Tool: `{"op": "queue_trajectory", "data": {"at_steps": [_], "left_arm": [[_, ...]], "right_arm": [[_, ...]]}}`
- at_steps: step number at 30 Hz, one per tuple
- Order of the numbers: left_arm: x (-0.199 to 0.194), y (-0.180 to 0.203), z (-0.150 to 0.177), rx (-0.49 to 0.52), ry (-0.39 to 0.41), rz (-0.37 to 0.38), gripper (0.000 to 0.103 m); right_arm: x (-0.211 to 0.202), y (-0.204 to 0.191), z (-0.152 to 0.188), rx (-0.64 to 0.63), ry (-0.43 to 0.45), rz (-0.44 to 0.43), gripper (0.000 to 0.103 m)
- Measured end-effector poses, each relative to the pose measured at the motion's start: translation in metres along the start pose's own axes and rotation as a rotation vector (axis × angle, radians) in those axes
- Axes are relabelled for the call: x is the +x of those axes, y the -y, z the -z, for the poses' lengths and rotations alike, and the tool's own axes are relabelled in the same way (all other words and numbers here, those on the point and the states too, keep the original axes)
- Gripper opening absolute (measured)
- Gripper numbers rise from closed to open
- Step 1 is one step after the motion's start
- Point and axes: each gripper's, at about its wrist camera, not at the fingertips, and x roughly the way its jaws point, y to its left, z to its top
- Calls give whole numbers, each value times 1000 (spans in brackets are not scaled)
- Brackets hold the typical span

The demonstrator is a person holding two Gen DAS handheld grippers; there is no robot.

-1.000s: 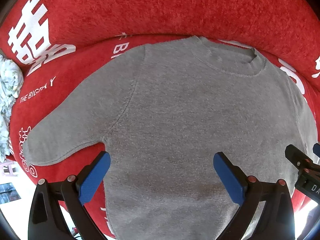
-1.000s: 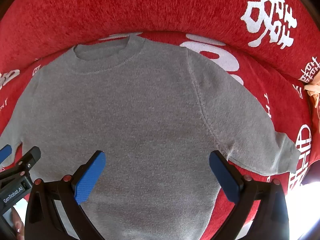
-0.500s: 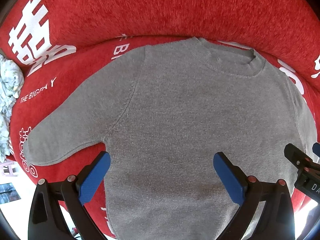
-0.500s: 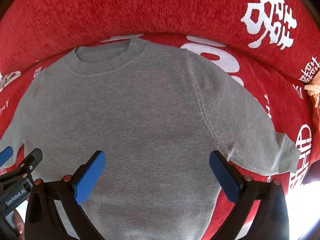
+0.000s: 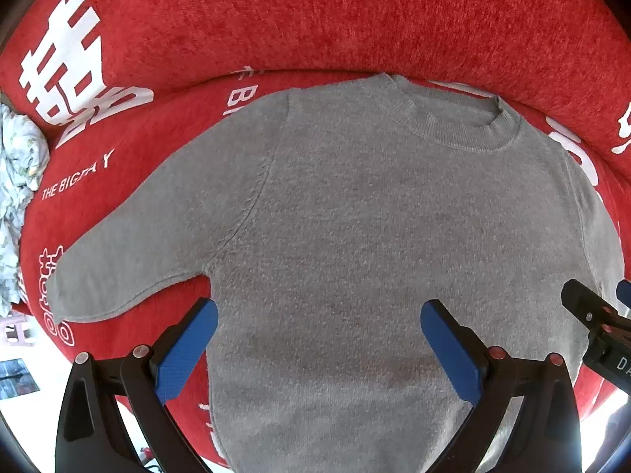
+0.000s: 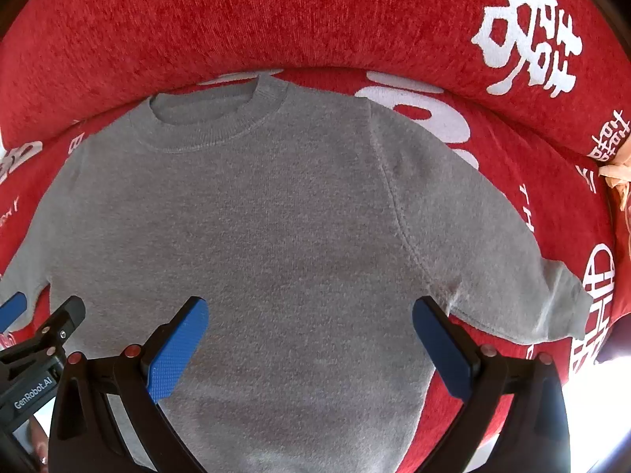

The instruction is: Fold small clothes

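Note:
A small grey knit sweater (image 5: 355, 216) lies flat and face up on a red seat, collar (image 5: 453, 122) toward the backrest and both sleeves spread out. Its left sleeve (image 5: 130, 244) reaches to the left, and its right sleeve (image 6: 508, 276) ends in a cuff at the right. My left gripper (image 5: 319, 335) hovers open over the sweater's lower left body, nothing between its blue pads. My right gripper (image 6: 309, 335) hovers open over the lower right body, also holding nothing. Each gripper shows at the edge of the other's view. The hem is hidden below the frame.
The red cushion (image 5: 315, 19) with white printed characters forms the seat and a raised backrest behind the collar. A pale floral cloth (image 5: 15, 197) lies at the far left. An orange-beige item (image 6: 617, 173) sits at the far right. Bright floor shows past the seat's front edge.
Both views have crept slightly; the sweater sits a touch lower in frame. Both grippers remain open and the sweater lies as before.

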Motion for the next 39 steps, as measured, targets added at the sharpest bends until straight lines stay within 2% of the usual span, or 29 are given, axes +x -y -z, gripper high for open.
{"op": "queue_trajectory", "data": {"at_steps": [39], "left_arm": [[4,-23,7,-31,-6,24,103]], "right_arm": [[-1,-10,6,13,-17,3,103]]}}
